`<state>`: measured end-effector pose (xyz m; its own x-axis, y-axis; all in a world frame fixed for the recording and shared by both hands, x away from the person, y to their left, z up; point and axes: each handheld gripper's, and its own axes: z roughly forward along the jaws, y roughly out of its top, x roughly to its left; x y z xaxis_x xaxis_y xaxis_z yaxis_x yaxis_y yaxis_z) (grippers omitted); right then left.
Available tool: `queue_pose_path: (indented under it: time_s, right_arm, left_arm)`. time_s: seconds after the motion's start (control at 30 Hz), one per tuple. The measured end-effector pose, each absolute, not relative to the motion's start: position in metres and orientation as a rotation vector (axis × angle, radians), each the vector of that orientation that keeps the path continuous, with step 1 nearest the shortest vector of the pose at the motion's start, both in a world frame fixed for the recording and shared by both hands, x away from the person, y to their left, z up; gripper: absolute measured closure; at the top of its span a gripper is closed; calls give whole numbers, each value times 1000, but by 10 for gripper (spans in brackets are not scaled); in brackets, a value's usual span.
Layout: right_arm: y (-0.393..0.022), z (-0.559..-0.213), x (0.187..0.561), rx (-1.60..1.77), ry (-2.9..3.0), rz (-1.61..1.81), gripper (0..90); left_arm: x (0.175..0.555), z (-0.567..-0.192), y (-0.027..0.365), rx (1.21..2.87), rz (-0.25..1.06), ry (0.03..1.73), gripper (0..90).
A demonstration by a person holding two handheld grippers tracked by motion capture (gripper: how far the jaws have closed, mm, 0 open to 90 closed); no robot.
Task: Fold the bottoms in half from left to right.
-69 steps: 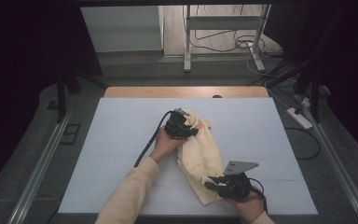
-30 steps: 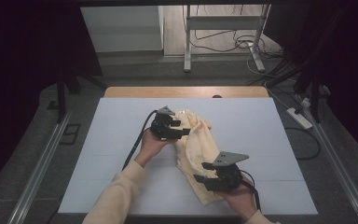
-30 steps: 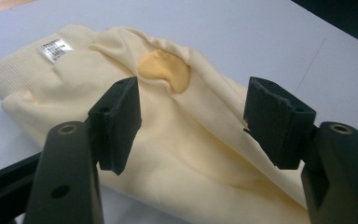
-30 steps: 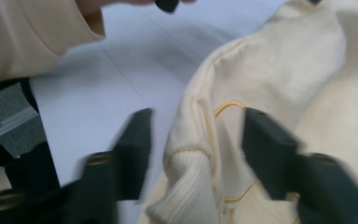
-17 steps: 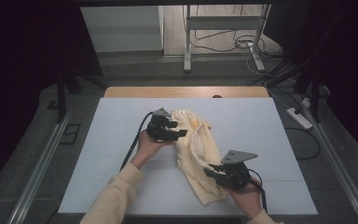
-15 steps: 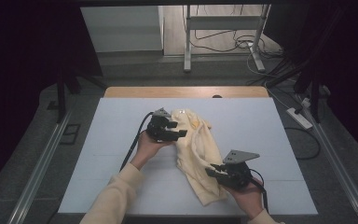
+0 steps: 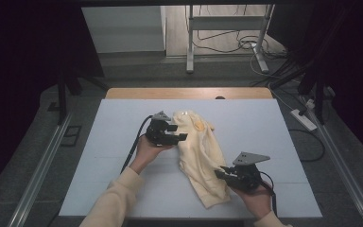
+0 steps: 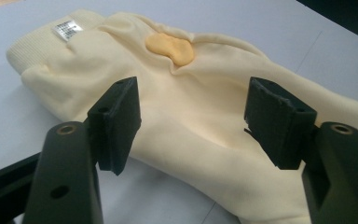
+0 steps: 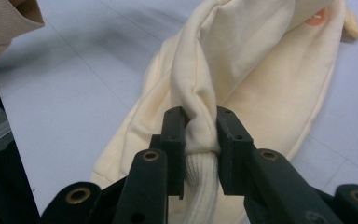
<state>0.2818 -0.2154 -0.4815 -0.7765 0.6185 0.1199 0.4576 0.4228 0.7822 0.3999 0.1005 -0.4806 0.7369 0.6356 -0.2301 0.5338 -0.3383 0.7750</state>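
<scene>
A cream-yellow garment (image 7: 203, 156) lies crumpled along the middle of the white table (image 7: 123, 118). It has a ribbed hem, a small label and an orange patch (image 8: 170, 46). My left gripper (image 7: 179, 132) hovers at the garment's upper left edge, its jaws open, and the garment (image 8: 191, 126) lies below and beyond them untouched. At the garment's near right end is my right gripper (image 7: 220, 171). Its jaws have just been closing, and in the right gripper view the gripper (image 9: 200, 126) is shut on a bunched fold of the garment (image 9: 261, 70) by a ribbed cuff.
A wooden strip (image 7: 184, 93) runs along the table's far edge. Beyond it stand metal stand legs (image 7: 189, 42) with cables on the floor. A power strip (image 7: 302, 118) lies on the floor at the right. A sleeve (image 9: 4, 23) shows at the upper left of the right gripper view.
My right gripper has shifted a little to the right with the garment's near end pinched in it. The left hand moved left off the garment earlier and now holds still.
</scene>
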Motion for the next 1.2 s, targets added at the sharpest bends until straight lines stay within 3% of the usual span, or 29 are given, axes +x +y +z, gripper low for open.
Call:
queue_pose_path:
  time_s: [0.93,1.2]
  right_arm:
    - [-241,-506,281,1091,2562,1168,730]
    - [-238,-495,281,1028,2484,1196,498]
  left_arm:
    - [385,-482,110,2033,151,890,333]
    - [385,-482,109,2030,155,883,330]
